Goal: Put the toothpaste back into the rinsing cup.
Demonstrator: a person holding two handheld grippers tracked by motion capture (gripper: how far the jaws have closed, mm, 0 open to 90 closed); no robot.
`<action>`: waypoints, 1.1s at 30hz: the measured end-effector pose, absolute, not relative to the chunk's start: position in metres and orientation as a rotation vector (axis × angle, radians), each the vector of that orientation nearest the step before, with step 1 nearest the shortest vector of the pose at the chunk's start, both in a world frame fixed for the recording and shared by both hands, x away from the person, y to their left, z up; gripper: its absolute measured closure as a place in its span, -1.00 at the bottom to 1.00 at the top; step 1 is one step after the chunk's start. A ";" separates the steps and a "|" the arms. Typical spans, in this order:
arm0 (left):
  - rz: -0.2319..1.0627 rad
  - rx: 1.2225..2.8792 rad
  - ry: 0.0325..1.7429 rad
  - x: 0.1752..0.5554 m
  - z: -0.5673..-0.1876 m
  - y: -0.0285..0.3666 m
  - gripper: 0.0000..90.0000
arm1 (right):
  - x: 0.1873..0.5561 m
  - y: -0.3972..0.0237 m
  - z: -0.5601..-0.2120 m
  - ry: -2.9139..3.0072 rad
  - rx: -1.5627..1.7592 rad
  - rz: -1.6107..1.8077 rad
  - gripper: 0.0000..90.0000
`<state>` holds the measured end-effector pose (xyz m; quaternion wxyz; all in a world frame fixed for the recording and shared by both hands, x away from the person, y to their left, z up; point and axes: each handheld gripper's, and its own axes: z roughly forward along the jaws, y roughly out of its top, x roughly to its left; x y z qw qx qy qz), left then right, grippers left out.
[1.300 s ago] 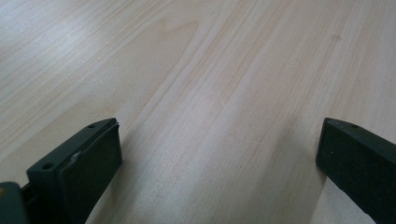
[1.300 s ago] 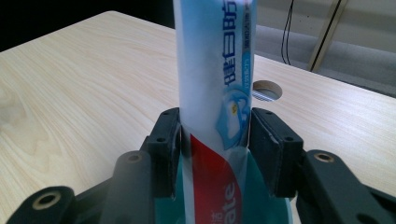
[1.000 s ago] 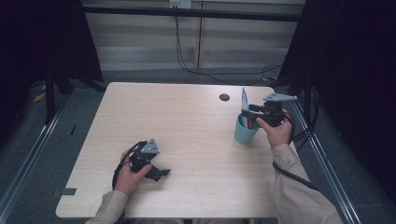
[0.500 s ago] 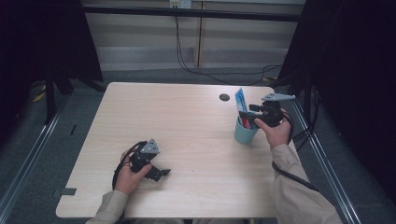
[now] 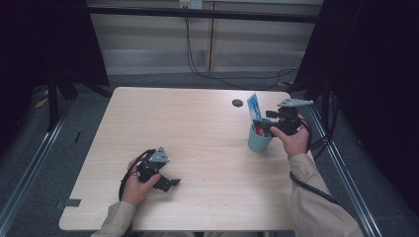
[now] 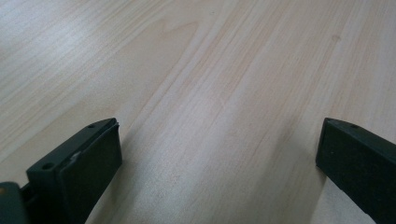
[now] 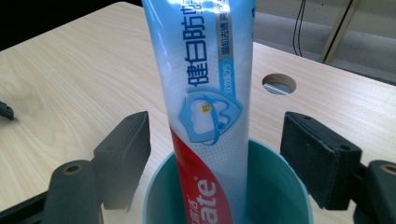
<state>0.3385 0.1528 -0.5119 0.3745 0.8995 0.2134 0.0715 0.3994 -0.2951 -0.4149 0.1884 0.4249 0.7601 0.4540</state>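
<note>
**Tube standing in cup, released**

Tube (image 7: 205, 93) upright in cup (image 7: 275, 186) near table (image 5: 197, 128) right edge; long axis vertical, crimped end up, cap end down. Probably light, soft, slippery; best pinched across flat upper part. Right gripper (image 7: 215, 154) just opening, pads clear of tube. Left gripper (image 6: 215, 163) spread, empty.

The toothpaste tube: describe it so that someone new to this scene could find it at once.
Start at the wooden table and go to the teal cup near its right edge. The toothpaste tube stands in that cup, between the open jaws of the right gripper. It is blue and white, red near the bottom, and printed with a tooth.
</note>
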 end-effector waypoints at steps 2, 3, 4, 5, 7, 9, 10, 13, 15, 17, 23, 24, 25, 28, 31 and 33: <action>0.183 2.303 0.546 0.339 -0.512 0.153 -1.00 | 0.398 -0.295 -0.414 2.142 1.187 1.271 -0.49; 0.183 2.303 0.546 0.339 -0.512 0.153 -1.00 | 0.398 -0.295 -0.414 2.147 1.189 1.258 -0.52; 0.183 2.303 0.546 0.339 -0.512 0.153 -1.00 | 0.397 -0.295 -0.413 2.145 1.184 1.246 -0.52; 0.183 2.303 0.546 0.339 -0.512 0.153 -1.00 | 0.397 -0.295 -0.413 2.145 1.184 1.246 -0.52; 0.183 2.303 0.546 0.339 -0.512 0.153 -1.00 | 0.395 -0.295 -0.412 2.156 1.183 1.241 -0.54; 0.183 2.303 0.546 0.339 -0.512 0.153 -1.00 | 0.394 -0.296 -0.412 2.163 1.177 1.229 -0.55; 0.183 2.303 0.546 0.339 -0.512 0.153 -1.00 | 0.393 -0.296 -0.411 2.158 1.181 1.236 -0.55; 0.183 2.303 0.546 0.339 -0.512 0.153 -1.00 | 0.392 -0.296 -0.410 2.162 1.183 1.228 -0.58; 0.183 2.303 0.546 0.339 -0.512 0.153 -1.00 | 0.391 -0.297 -0.409 2.167 1.180 1.227 -0.60; 0.183 2.303 0.546 0.339 -0.512 0.153 -1.00 | 0.389 -0.297 -0.409 2.161 1.180 1.231 -0.62; 0.183 2.303 0.546 0.339 -0.512 0.153 -1.00 | 0.386 -0.297 -0.408 2.192 1.173 1.233 -0.65; 0.183 2.303 0.546 0.339 -0.512 0.153 -1.00 | 0.386 -0.297 -0.408 2.195 1.180 1.240 -0.65; 0.183 2.303 0.546 0.339 -0.512 0.153 -1.00 | 0.385 -0.296 -0.408 2.196 1.183 1.244 -0.65; 0.183 2.303 0.546 0.339 -0.512 0.153 -1.00 | 0.382 -0.296 -0.408 2.226 1.145 1.254 -0.65; 0.182 2.303 0.546 0.339 -0.512 0.153 -1.00 | 0.379 -0.294 -0.407 2.242 1.131 1.267 -0.65; 0.182 2.303 0.546 0.339 -0.512 0.153 -1.00 | 0.377 -0.293 -0.407 2.248 1.116 1.273 -0.66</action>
